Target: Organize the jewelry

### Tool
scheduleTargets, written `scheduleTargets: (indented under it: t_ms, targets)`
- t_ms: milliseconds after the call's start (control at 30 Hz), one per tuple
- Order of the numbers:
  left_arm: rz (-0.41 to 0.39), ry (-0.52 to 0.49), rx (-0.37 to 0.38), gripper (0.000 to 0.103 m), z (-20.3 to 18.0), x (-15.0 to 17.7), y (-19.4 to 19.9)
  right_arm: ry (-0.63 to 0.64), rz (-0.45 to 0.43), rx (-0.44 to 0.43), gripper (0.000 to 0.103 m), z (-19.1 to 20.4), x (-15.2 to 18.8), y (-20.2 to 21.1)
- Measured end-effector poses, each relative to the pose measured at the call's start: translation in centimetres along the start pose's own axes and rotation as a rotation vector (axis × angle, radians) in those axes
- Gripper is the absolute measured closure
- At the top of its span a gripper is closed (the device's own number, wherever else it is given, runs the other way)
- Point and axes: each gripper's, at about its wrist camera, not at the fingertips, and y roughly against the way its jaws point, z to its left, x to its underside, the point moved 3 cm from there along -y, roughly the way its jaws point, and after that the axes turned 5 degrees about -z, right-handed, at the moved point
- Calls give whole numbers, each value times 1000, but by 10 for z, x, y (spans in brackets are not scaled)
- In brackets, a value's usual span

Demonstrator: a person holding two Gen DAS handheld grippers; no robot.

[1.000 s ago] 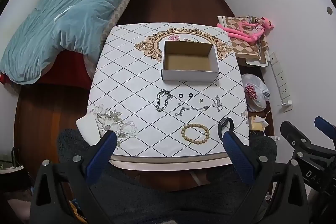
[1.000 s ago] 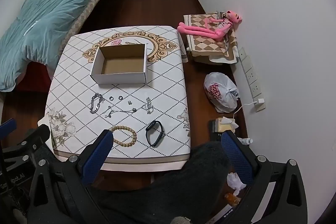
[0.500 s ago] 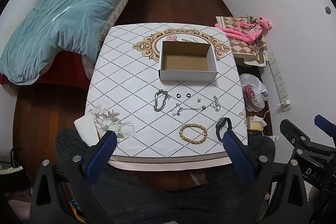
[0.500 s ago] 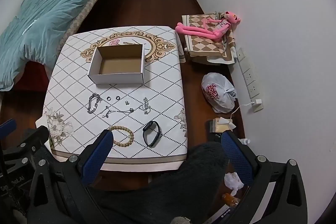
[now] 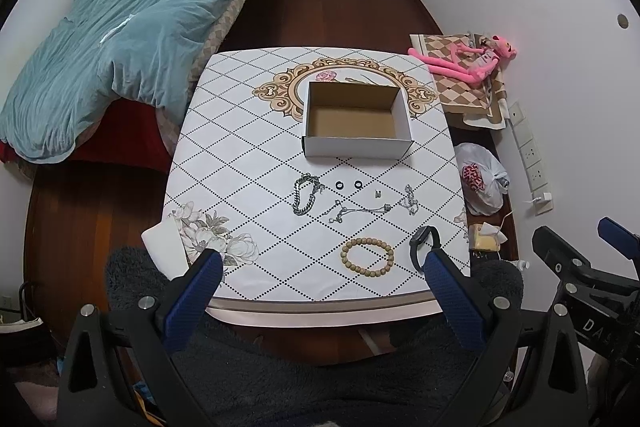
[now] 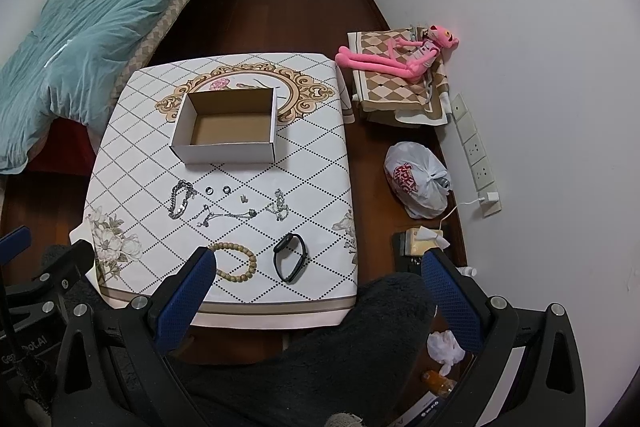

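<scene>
Jewelry lies spread on the desk (image 5: pixel 224 155) ahead of both my hand-held grippers: a wooden bead bracelet (image 5: pixel 367 259) and a black band (image 5: pixel 423 247) nearest, then a thin silver chain (image 5: pixel 356 211), a chunky silver link bracelet (image 5: pixel 305 194) to its left and a small silver cluster (image 5: pixel 409 202) to its right. Beyond those sit two dark rings (image 5: pixel 348 185) side by side and a tiny pair of earrings (image 5: pixel 377 193), too small for me to make out in detail.

I hold the left hand-held gripper (image 5: pixel 320 269) back over the near edge of the desk, its blue fingers (image 5: pixel 192 297) spread wide with nothing between them; the beads lie just past the gap. The right hand-held gripper (image 6: pixel 316 267) sits to its right, equally wide apart and empty, its left finger overlapping the bead bracelet (image 6: pixel 234 262) in my view, the black band (image 6: pixel 291 257) just ahead between the fingers.

Farthest ahead, past all the pieces, stands an open cardboard box (image 5: pixel 357 143), white outside and brown inside. I see nothing in it.
</scene>
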Motion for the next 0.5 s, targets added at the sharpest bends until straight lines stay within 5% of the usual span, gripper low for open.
scheduleTargets:
  t_ms: [500]
  targets:
    - [-10, 2, 2, 0, 0, -2, 5, 0, -1, -1, 0, 0, 0, 2]
